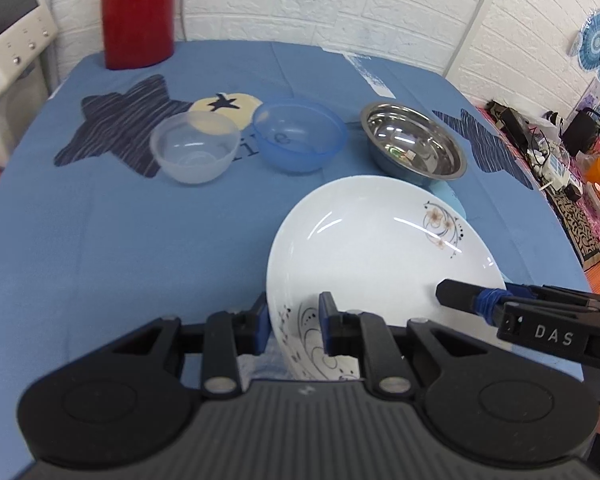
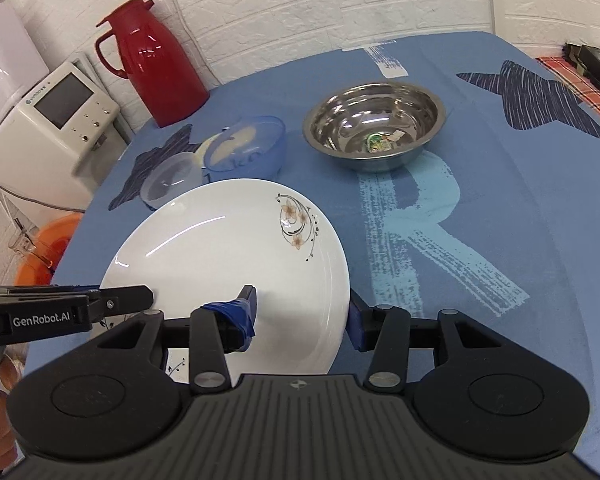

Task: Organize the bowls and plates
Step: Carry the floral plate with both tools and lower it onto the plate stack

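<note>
A white plate point(image 1: 372, 248) with floral prints near its rim is held tilted over the blue tablecloth point(image 1: 120, 248). My left gripper point(image 1: 294, 320) is shut on its near-left rim, one finger on each side of the edge. My right gripper point(image 2: 300, 316) is shut on the right rim of the same plate point(image 2: 228, 256); its taped upper finger point(image 1: 460, 298) lies on the plate's face. Behind stand a clear plastic bowl point(image 1: 194, 148), a blue plastic bowl point(image 1: 298, 136) and a steel bowl point(image 1: 414, 142), each set apart from the others.
A red thermos jug point(image 1: 138, 12) stands at the table's back left, with a white appliance point(image 1: 8, 28) beyond the edge. White brick walls close the back. A cluttered side table point(image 1: 556, 152) lies to the right. An orange bucket point(image 2: 40, 248) sits on the floor.
</note>
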### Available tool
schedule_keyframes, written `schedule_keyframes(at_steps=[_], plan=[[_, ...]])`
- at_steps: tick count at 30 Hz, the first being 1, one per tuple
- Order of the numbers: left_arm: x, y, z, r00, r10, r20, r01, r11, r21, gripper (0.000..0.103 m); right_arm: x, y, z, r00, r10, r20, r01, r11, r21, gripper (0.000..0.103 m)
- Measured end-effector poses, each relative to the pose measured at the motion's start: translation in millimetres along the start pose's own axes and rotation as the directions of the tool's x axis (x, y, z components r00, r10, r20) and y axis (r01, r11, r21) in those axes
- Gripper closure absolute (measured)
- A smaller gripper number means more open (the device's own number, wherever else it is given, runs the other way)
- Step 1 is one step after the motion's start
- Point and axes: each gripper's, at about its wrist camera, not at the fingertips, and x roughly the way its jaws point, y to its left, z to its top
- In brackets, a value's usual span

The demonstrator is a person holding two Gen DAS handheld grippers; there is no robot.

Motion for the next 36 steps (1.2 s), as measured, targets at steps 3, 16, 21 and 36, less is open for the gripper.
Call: schedule_keyframes(at_steps=[3,16,21,36], plan=[[-28,15,-19,1.000,0.017,0.012,-0.017,0.999,-0.036,0.089,-16,24,-11,0.999,0.034,0.007,-0.034,0.999,-0.038,0.071],[-109,93,-134,0.990,0.139,0.034,-0.132,0.981,-0.143,0.089,-18,118,-97,0.982,0.164,-0.097,-0.177,0.974,-0.143,0.069],[-111,107,-160,0.995,0.099,0.027,-0.093,0.981,-0.169,0.089,-17,129,-114,0.986,0.142,-0.092,-0.157,0.971,-0.182,0.067],[-126,126,-180,0.993,-0.089,0.077,0.104,0.969,-0.222,0.053,-6,126,-120,0.985,0.130,-0.115,-0.152,0.966,-0.210,0.066]])
